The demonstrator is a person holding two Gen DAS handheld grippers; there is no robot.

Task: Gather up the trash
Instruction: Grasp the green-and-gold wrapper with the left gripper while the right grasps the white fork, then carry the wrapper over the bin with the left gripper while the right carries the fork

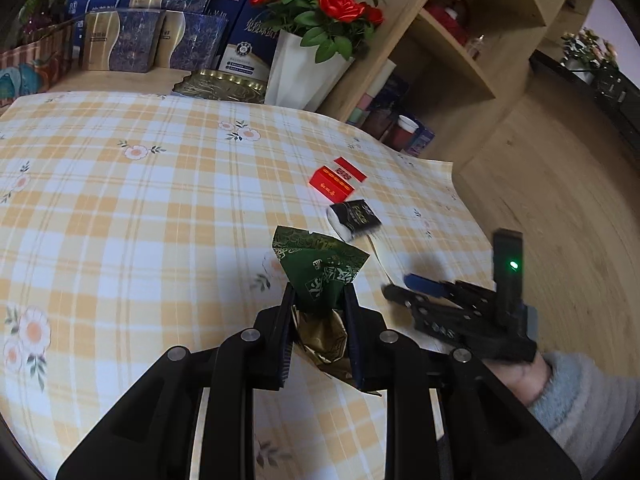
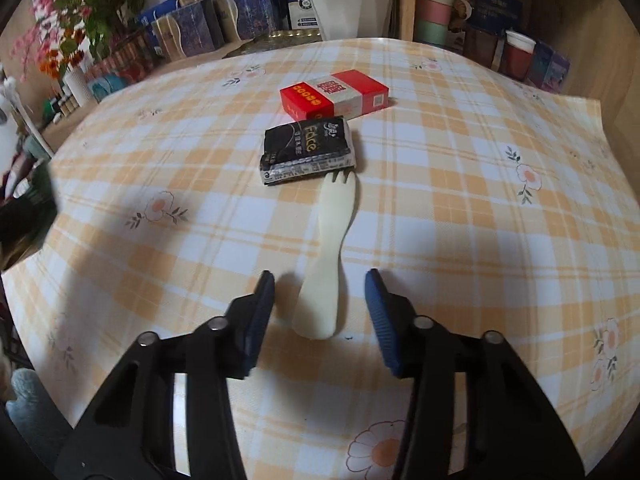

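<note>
My left gripper [image 1: 318, 294] is shut on a crumpled green and gold foil wrapper [image 1: 320, 270], held above the checked tablecloth [image 1: 140, 208]. In the right wrist view a cream plastic fork [image 2: 326, 256] lies on the cloth, its handle end between my right gripper's [image 2: 320, 280] blue pads [image 2: 378, 300], which stand apart from it on both sides. The fork's tines touch a black tissue pack [image 2: 306, 150]. Behind that lies a red and white cigarette box [image 2: 334, 94]. The left wrist view shows the tissue pack [image 1: 354, 218], the box [image 1: 334, 182] and my right gripper [image 1: 404, 286] low at the table's right edge.
A white pot of red roses [image 1: 304, 68], blue and gold gift boxes [image 1: 120, 40] and a gold tin [image 1: 222, 86] line the far side of the table. Wooden shelves [image 1: 460, 60] with jars stand at the right. A hand in a grey sleeve [image 1: 576, 396] holds the right gripper.
</note>
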